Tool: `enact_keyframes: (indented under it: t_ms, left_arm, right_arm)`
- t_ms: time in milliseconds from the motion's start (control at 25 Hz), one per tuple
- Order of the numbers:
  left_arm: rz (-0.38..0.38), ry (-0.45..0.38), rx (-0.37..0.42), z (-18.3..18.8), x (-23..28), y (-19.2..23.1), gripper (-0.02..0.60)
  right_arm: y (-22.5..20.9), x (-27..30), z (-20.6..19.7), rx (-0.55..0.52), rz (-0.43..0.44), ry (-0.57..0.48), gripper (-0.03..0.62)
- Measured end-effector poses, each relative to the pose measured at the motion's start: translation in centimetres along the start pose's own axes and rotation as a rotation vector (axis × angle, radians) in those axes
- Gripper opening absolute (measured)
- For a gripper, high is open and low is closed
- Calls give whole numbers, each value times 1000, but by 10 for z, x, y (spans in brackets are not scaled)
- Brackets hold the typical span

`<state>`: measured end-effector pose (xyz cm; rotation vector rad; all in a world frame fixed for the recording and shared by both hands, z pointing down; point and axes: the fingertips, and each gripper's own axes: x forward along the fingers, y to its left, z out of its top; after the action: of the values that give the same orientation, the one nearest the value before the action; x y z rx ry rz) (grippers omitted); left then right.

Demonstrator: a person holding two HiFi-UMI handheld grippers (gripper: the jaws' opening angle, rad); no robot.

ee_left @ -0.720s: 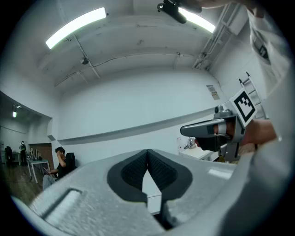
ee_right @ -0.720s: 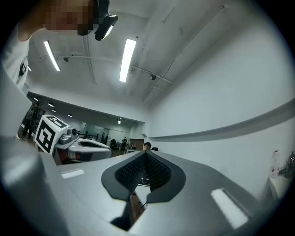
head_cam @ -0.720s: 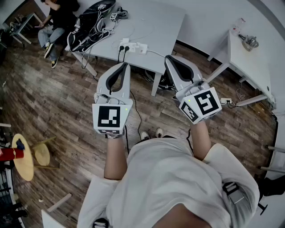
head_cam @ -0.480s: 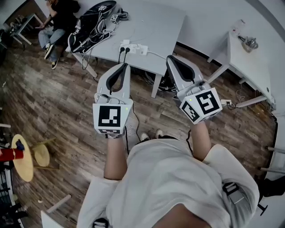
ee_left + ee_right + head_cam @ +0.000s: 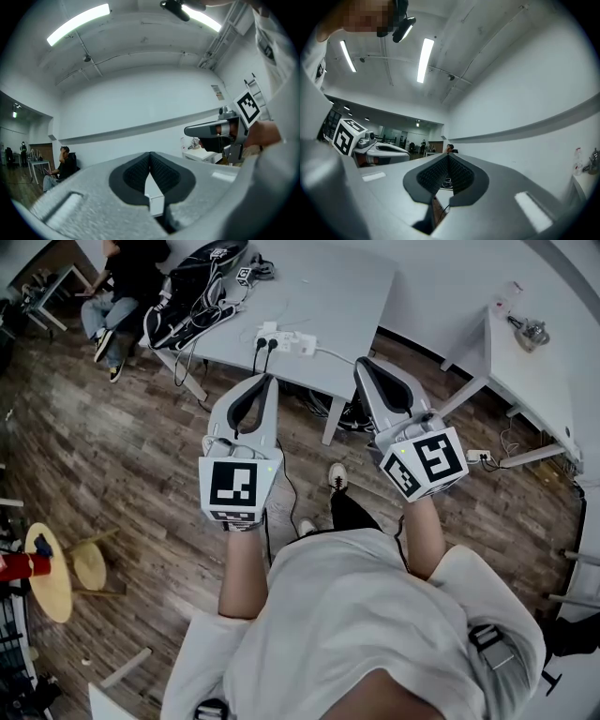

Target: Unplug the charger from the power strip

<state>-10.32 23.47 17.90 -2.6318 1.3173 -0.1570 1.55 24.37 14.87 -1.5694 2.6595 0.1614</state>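
A white power strip [image 5: 289, 341] lies on the near part of the grey table [image 5: 328, 287] in the head view. Two black plugs [image 5: 264, 344] and a white block sit at its left end, and a white cable leaves its right end. Which of these is the charger I cannot tell. My left gripper [image 5: 266, 379] is held level over the floor, just short of the table's edge, shut and empty [image 5: 150, 154]. Level beside it, my right gripper [image 5: 360, 363] is also shut with nothing in it [image 5: 448, 157]. Both stay apart from the strip.
A black bag [image 5: 192, 292] tangled with cables lies at the table's far left, with a seated person [image 5: 117, 277] beyond it. A second white table [image 5: 525, 362] stands to the right. Down at the left stands a round wooden stool [image 5: 52, 582]. My foot [image 5: 337, 474] is out in front on the wooden floor.
One foot has stepped forward toward the table. Both grippers have drifted slightly right and nearer the table's edge, still shut.
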Motion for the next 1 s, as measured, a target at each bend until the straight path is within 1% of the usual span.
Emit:
enact_keyframes:
  t_ms: [320, 560, 760, 1000]
  left_arm:
    - [4, 12, 8, -10, 43, 16, 3]
    - [19, 20, 12, -17, 87, 29, 3]
    - [27, 33, 12, -25, 135, 45, 3]
    - [51, 51, -9, -38, 194, 64, 3]
  right_arm:
    - [-32, 31, -10, 4, 3, -3, 2]
    - [-65, 66, -25, 0, 27, -2, 2]
    - [-98, 105, -35, 1, 59, 3, 2]
    - [-143, 155, -61, 22, 103, 30, 2]
